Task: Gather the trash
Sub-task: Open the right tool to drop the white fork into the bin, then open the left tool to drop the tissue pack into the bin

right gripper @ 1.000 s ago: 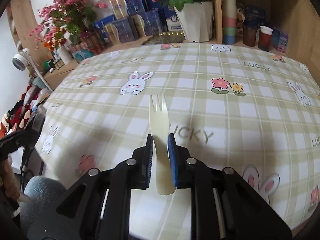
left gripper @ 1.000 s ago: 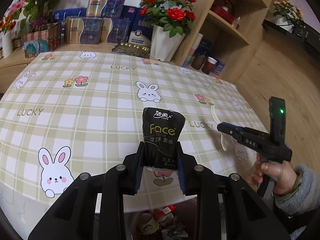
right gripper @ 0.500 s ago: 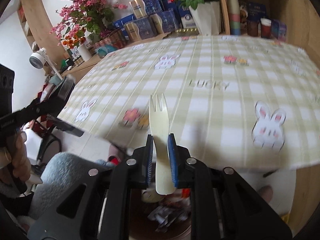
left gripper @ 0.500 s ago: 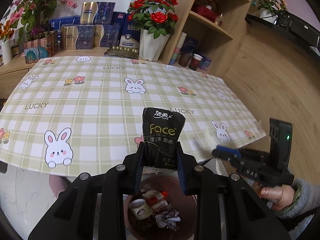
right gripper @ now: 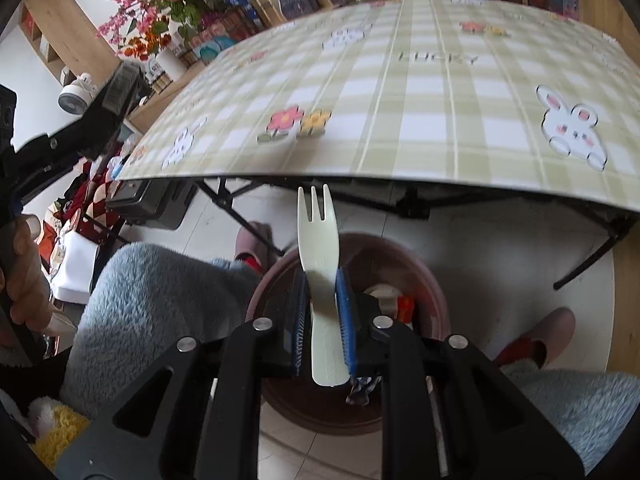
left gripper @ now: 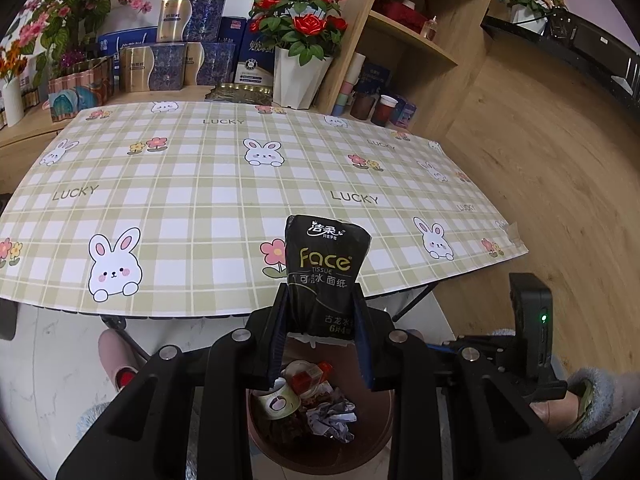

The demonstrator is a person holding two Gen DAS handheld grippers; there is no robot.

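A round brown bin (left gripper: 376,432) with smooth walls is seen on the pale floor by the table (left gripper: 192,184), whose glossy plaid cloth looks bare. Crumpled paper, a small cup and wrappers lie inside the bin. A black tissue pack (left gripper: 326,276) is clamped low on its sides in the left gripper (left gripper: 322,344) and held above the bin. It is judged light, soft and slick-filmed, so a grip across its middle suits it. A cream plastic fork (right gripper: 320,280) is pinched at its neck in the right gripper (right gripper: 322,324), tines up, over the bin rim. It is judged thin, stiff and very light, likely to slip if held flat-on.
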